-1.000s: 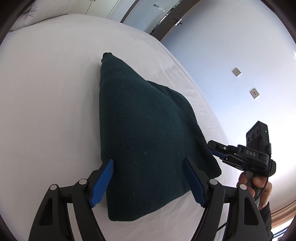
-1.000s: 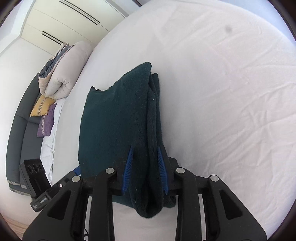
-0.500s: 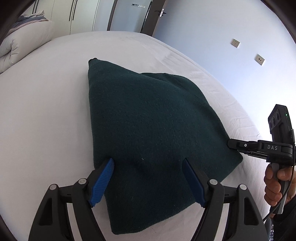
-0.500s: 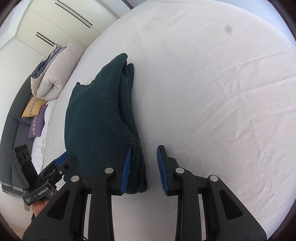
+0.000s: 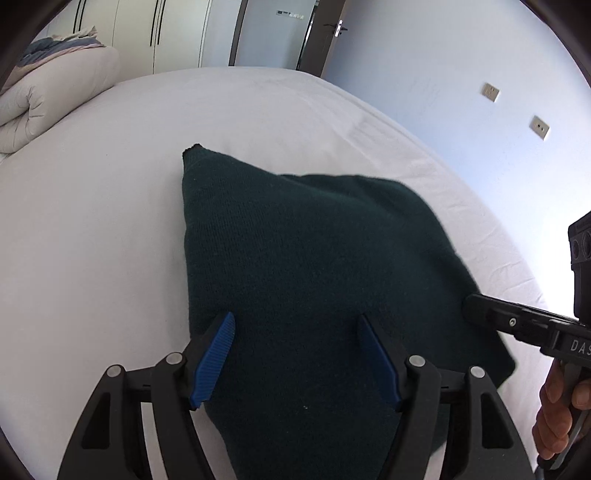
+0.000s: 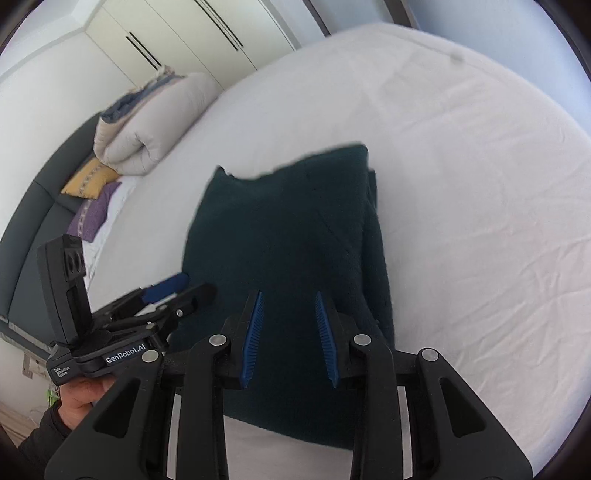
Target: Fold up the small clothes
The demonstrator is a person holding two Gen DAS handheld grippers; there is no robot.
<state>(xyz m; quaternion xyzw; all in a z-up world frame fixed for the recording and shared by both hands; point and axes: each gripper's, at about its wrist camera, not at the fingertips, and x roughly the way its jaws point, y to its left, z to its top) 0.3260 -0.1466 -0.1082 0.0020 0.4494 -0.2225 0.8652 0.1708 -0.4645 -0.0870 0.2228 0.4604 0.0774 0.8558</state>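
Observation:
A dark green knitted garment (image 5: 314,266) lies folded on the white bed (image 5: 92,240). It also shows in the right wrist view (image 6: 288,236), with stacked folded layers along its right edge. My left gripper (image 5: 295,354) is open and empty, its blue pads hovering over the garment's near part. My right gripper (image 6: 290,332) is open and empty, above the garment's near end. In the left wrist view the right gripper (image 5: 480,314) shows at the garment's right edge. The left gripper (image 6: 173,288) shows at the garment's left side in the right wrist view.
A rolled beige duvet (image 6: 147,125) sits at the head of the bed, with yellow and purple cushions (image 6: 92,192) beside it. White wardrobe doors (image 5: 155,33) and a door (image 5: 325,37) stand beyond the bed. A wall with sockets (image 5: 491,92) runs along the right.
My right gripper let go of the garment's edge a second ago and has swung left over the garment. The garment has settled flat. My left gripper stayed open and shifted a little.

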